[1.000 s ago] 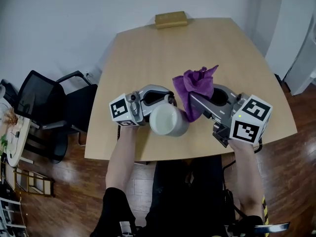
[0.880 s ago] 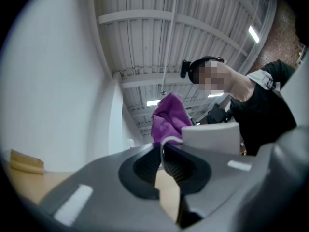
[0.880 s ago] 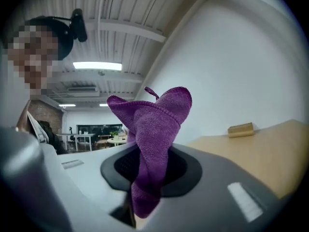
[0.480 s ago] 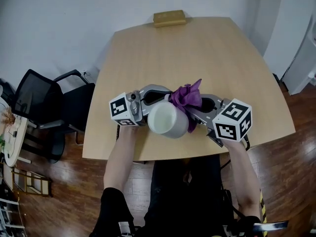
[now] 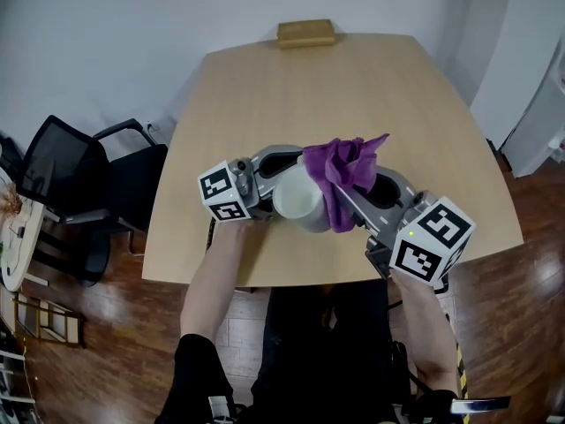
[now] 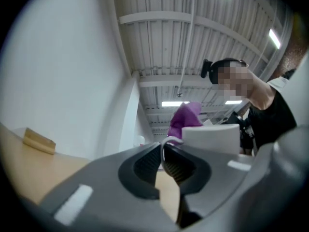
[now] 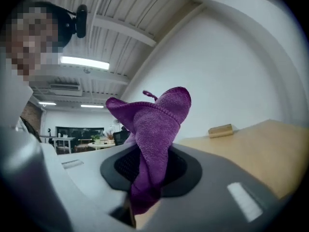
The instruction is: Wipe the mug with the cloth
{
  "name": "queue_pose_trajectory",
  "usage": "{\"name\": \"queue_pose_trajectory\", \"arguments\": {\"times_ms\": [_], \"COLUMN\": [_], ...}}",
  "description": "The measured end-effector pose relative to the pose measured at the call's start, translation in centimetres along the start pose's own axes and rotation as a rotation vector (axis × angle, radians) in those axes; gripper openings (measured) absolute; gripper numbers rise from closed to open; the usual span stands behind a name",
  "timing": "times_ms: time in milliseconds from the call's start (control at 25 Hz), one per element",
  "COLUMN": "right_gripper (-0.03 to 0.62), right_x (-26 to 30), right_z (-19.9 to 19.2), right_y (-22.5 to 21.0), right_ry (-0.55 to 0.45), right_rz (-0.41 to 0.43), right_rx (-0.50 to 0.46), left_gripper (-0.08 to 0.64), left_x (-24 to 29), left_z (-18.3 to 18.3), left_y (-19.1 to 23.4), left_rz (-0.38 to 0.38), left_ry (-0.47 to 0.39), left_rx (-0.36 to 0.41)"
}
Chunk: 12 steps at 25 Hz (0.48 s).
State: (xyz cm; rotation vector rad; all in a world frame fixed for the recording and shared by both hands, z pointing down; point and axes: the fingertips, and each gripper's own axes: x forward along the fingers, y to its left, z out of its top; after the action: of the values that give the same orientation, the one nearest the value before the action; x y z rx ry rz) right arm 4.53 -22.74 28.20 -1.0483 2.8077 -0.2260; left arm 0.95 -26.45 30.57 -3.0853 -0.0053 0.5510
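Mug (image 5: 298, 203) is gripped by its handle in the clenched left gripper (image 6: 162, 154) and held clear of the table (image 5: 265, 95), so its wall is reachable; purple cloth (image 5: 346, 168) is pinched in the right gripper (image 7: 148, 167) and laid against the mug for wiping.

Left gripper (image 5: 294, 170) sits left of the mug (image 5: 298, 204) — jaws pinched on its handle. Right gripper (image 5: 342, 186), right of the mug, clamps the cloth (image 5: 350, 161)
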Motion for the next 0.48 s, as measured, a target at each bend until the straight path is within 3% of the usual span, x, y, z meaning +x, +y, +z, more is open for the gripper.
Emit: {"name": "queue_pose_trajectory", "arguments": {"times_ms": [160,320,400,480], "right_gripper": [0.086,0.087,0.086,0.086], "right_x": [0.1,0.1,-0.7,-1.6], "right_z": [-4.4,-8.4,-6.9,-2.7], "right_y": [-3.9,-6.7,-7.2,-6.2], "right_ry": [0.043,0.154,0.102,-0.01], "right_rz": [-0.082,-0.131,-0.154,-0.15], "right_rx": [0.117,0.146,0.156,0.1], "left_gripper": [0.048,0.046,0.046,0.046], "left_x": [-0.1,-0.3,-0.4,-0.5], "left_z": [-0.4,-0.4,-0.8,-1.3], "left_y": [0.8,1.7,2.2,2.7], "left_rz": [0.025,0.062,0.085,0.104], "left_ry": [-0.009,-0.046,-0.033,-0.013], "left_rx": [-0.051,-0.137,-0.167,-0.191]}}
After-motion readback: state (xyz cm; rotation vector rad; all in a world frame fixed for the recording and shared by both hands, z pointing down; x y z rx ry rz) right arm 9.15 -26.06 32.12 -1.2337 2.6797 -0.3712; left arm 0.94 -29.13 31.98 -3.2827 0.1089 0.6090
